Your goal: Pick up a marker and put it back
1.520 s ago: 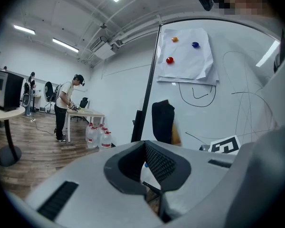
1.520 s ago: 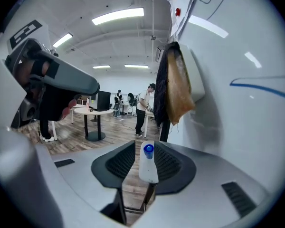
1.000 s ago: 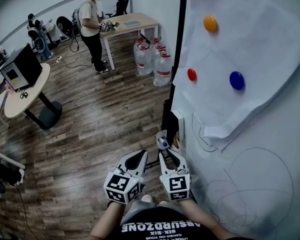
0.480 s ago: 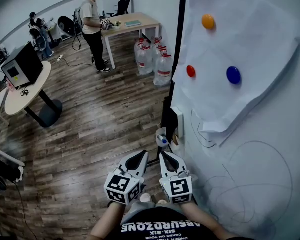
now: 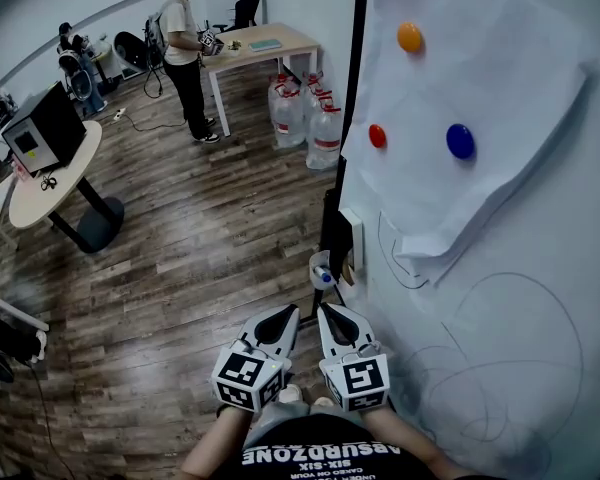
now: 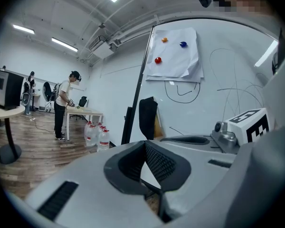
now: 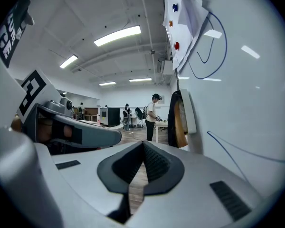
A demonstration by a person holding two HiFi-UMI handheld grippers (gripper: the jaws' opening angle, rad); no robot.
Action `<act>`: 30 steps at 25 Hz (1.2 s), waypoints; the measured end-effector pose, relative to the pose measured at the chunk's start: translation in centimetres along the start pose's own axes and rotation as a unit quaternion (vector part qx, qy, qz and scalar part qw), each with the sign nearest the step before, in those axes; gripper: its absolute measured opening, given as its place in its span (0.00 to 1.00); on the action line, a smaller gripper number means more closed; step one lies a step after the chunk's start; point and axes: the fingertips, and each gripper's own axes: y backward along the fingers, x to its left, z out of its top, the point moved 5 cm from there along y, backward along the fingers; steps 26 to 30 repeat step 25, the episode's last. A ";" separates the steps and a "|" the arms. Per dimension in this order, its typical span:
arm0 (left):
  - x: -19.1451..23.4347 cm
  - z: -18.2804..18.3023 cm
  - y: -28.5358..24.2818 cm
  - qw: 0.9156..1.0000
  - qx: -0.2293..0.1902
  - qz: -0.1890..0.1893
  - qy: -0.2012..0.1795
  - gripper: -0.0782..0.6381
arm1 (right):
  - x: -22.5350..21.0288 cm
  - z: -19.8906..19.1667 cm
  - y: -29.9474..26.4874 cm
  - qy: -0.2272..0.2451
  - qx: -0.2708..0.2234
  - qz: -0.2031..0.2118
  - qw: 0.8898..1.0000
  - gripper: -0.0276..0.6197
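Low in frame, the left gripper and right gripper had fingers closed and empty; the right's needed opening (a judgement) before reaching the marker at centre.

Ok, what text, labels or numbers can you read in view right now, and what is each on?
"ABSURDZONE": on the person's black shirt, at the bottom of the head view.
"SIX-SIX": the next line on the same shirt; the smaller print after it is too small to read.
Water bottles: red labels, too small to read.
Left gripper and right gripper: their cubes carry square code patterns, no words.
Whiteboard: pen scribbles only, no words.
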 end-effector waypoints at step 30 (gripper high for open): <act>-0.4 -0.1 0.5 1.000 -0.004 0.005 -0.007 0.12 | 0.3 0.5 0.8 -0.003 -0.009 0.010 1.000 0.04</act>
